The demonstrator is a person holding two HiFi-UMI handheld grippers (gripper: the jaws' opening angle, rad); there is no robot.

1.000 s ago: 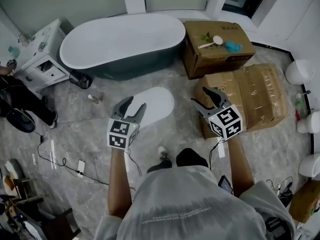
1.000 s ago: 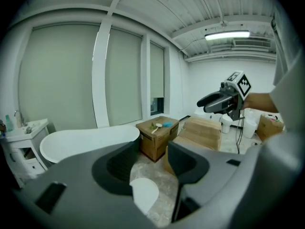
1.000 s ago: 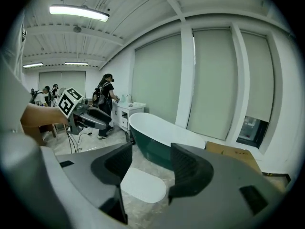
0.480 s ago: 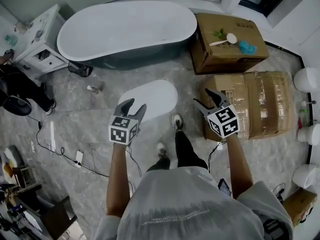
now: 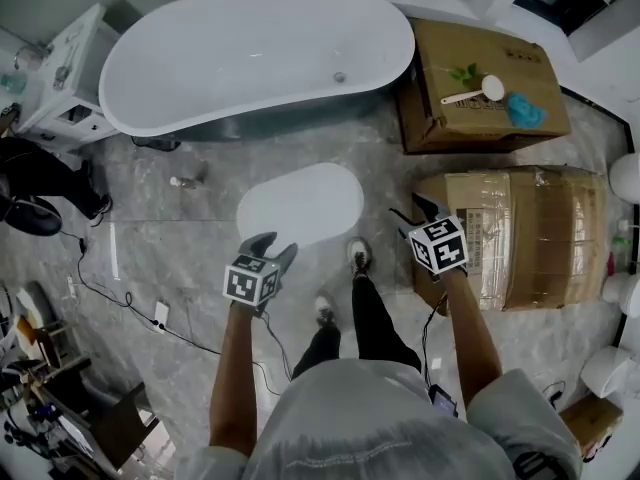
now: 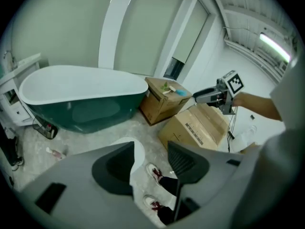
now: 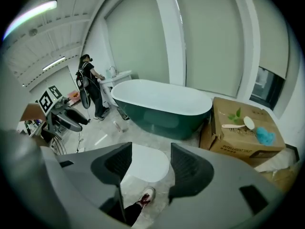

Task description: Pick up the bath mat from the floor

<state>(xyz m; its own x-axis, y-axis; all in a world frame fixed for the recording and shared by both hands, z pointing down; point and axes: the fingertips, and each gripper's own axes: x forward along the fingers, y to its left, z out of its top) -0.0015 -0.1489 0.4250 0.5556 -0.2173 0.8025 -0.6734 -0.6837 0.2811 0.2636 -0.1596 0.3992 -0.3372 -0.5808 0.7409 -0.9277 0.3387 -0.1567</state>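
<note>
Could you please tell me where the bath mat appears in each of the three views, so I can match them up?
Head view: bath mat at centre, just below the bathtub.
Left gripper view: bath mat at lower centre, only a white sliver showing; bathtub at left.
Right gripper view: bath mat at lower centre, in front of the bathtub.
Shared landmark: the bathtub.

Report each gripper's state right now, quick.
Left gripper: open, holding nothing.
Right gripper: open, holding nothing.
The bath mat lies on the floor, not gripped.
</note>
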